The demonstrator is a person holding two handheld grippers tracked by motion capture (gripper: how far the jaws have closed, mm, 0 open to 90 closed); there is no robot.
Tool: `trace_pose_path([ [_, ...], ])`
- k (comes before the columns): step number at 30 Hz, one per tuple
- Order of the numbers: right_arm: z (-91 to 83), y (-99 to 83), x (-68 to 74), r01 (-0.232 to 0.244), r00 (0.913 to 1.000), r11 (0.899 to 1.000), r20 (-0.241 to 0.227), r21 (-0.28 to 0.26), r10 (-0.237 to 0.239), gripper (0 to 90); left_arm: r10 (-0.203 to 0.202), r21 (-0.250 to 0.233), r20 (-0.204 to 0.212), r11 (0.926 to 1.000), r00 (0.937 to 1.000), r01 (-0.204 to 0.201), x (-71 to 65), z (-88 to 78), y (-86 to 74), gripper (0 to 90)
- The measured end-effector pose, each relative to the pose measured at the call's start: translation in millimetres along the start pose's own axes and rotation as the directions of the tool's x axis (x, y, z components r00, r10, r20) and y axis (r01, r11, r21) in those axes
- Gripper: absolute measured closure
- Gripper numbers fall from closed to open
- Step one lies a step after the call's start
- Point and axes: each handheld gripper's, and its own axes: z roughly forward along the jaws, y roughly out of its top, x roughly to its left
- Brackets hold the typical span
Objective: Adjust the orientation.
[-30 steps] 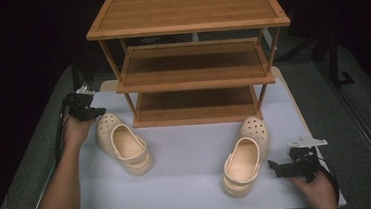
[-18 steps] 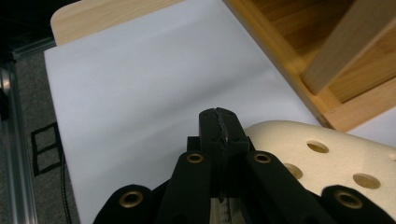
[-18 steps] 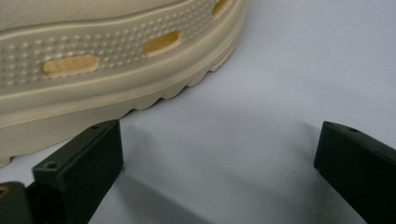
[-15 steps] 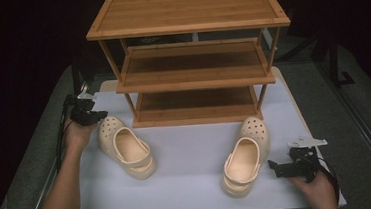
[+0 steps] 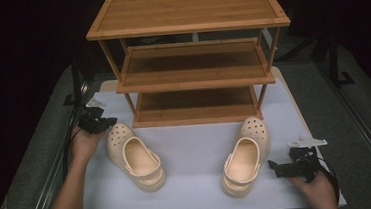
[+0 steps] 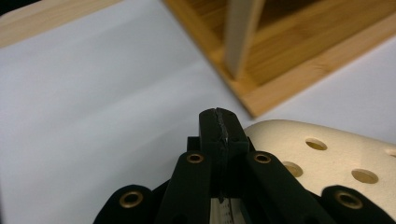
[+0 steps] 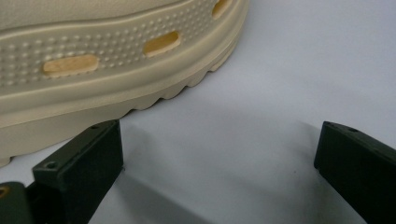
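Bamboo-brown, the three-tier wooden shoe rack [image 5: 192, 59] stands at the far side of the white table mat [image 5: 192, 149], just as it did a second ago. Two cream perforated foam clogs lie in front of it: the left clog [image 5: 135, 156] has slid toward the middle of the mat and a little nearer the rack's front left post since the earlier frames, while the right clog [image 5: 245, 155] has kept its place. Beside the left clog's toe, the left gripper [image 5: 105, 122] has travelled with it, its black jaws clenched together on nothing, their tip just over the holed toe [image 6: 327, 154]. Near the right clog's outer side, the right gripper [image 5: 274, 166] rests unmoved on the mat, jaws spread wide, one just beside the ridged sole [image 7: 140, 88].
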Motion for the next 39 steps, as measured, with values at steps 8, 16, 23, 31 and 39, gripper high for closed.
trace_pose_path([
  [8, 0.0, 0.0, 0.1, -0.001, 1.0, 1.0, 0.001, 0.001, 0.001, 0.8, -0.008, -0.028, 0.012, 0.9996, 0.9999, 0.008, -14.6, -1.5, -5.0, 90.0],
  [16, 0.1, 0.0, 0.1, 0.0, 1.0, 1.0, 0.002, 0.0, 0.0, 0.8, -0.021, -0.056, 0.01, 0.9982, 0.9997, 0.021, -8.6, -4.0, -10.8, 90.0],
  [23, 0.0, -0.1, 0.1, 0.001, 1.0, 1.0, 0.002, -0.001, -0.001, 0.8, -0.01, -0.061, -0.012, 0.9981, 0.9999, 0.009, -5.2, -31.0, -23.9, 90.0],
  [31, -0.1, -0.1, 0.3, -0.001, 1.0, 1.0, 0.001, 0.0, 0.001, 0.8, -0.004, -0.079, -0.012, 0.9969, 0.9999, 0.003, -15.9, -59.1, -46.2, 90.0],
  [39, -0.3, 0.0, 0.3, -0.001, 1.0, 1.0, 0.001, 0.002, 0.001, 0.8, 0.028, -0.032, 0.007, 0.9991, 0.9996, -0.027, -39.4, -71.4, -82.7, 90.0],
])
